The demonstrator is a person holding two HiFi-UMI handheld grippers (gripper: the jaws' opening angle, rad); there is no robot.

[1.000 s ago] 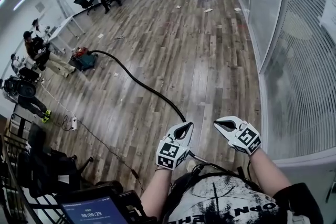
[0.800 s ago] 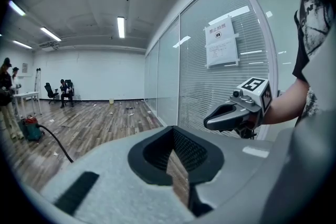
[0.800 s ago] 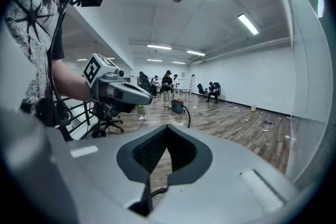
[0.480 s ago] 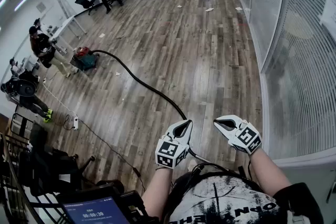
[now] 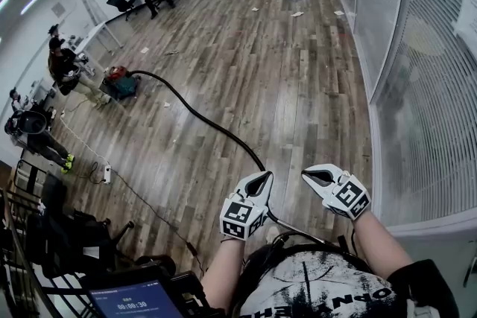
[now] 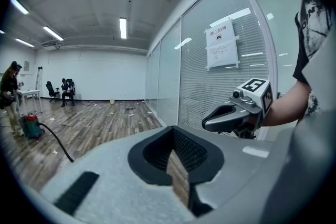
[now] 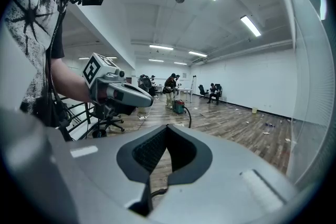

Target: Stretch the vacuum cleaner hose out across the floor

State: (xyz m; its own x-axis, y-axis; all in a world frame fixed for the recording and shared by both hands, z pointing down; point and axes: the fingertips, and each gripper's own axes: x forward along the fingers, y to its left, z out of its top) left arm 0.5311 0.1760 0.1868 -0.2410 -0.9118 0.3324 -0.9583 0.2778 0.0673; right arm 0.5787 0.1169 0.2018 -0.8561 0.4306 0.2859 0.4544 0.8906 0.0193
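The black vacuum hose (image 5: 197, 115) lies in a long, gently curved line on the wooden floor. It runs from the red and teal vacuum cleaner (image 5: 119, 83) at the left to a spot just ahead of my left gripper (image 5: 263, 176), where its near end is hidden. The left gripper is shut with nothing in it and hovers above the floor. My right gripper (image 5: 305, 176) hangs beside it, also shut and empty. The left gripper view shows the hose (image 6: 55, 140), the vacuum (image 6: 30, 126) and the right gripper (image 6: 206, 123). In the right gripper view, the left gripper (image 7: 151, 101) and the vacuum (image 7: 179, 107) appear.
A glass partition with blinds (image 5: 417, 86) runs along the right side. People sit and stand by desks and chairs (image 5: 63, 74) at the left. A power strip with a cable (image 5: 105, 175) lies on the floor, and scraps of paper (image 5: 296, 13) are scattered far off.
Both grippers have stayed where they were and remain shut. A standing person at the left has stepped a little closer to the vacuum cleaner.
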